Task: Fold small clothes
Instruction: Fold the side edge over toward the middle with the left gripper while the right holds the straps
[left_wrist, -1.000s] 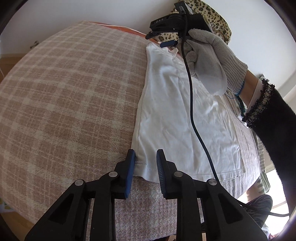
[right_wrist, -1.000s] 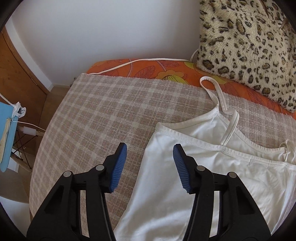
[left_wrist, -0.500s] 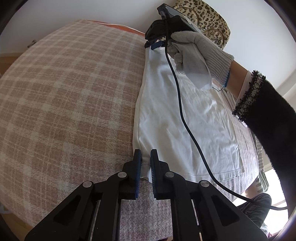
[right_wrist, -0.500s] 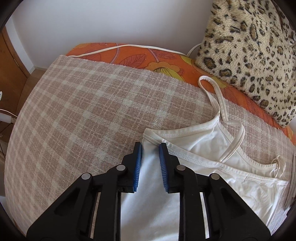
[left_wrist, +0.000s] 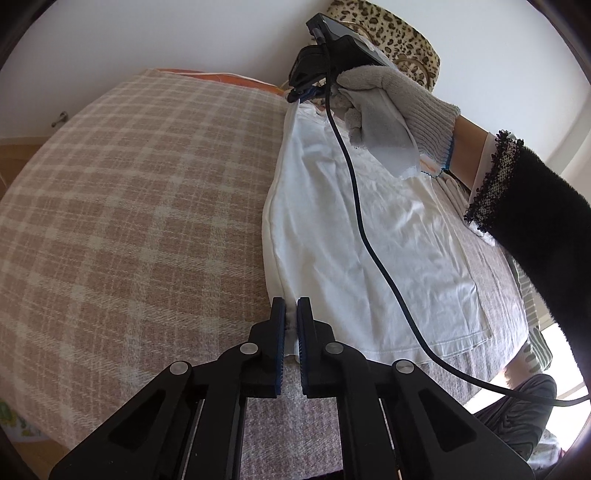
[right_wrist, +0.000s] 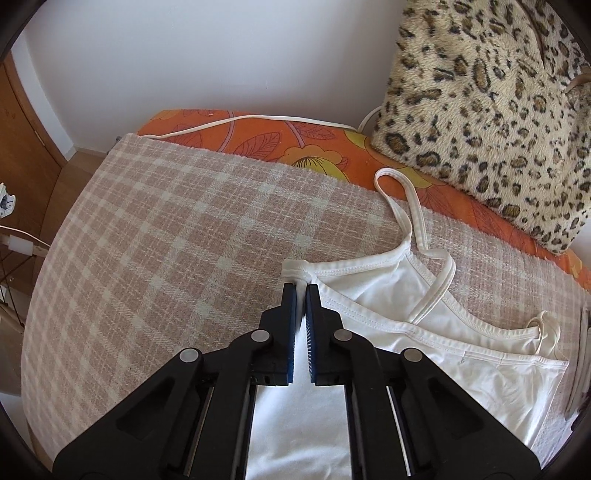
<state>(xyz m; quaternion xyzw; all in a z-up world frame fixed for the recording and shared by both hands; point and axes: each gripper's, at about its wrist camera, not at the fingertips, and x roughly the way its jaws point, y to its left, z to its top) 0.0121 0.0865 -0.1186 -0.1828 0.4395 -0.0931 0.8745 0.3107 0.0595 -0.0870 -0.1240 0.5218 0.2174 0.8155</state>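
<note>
Fingers (left_wrist: 279, 332) (both pairs) pinching camisole (left_wrist: 369, 240) corners

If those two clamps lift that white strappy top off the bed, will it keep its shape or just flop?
Probably flop: the white top lies thin and creased on the plaid blanket, so it looks soft and light. Held only where the left gripper and right gripper pinch one side edge, the rest would likely hang down. The loose strap would probably dangle.
</note>
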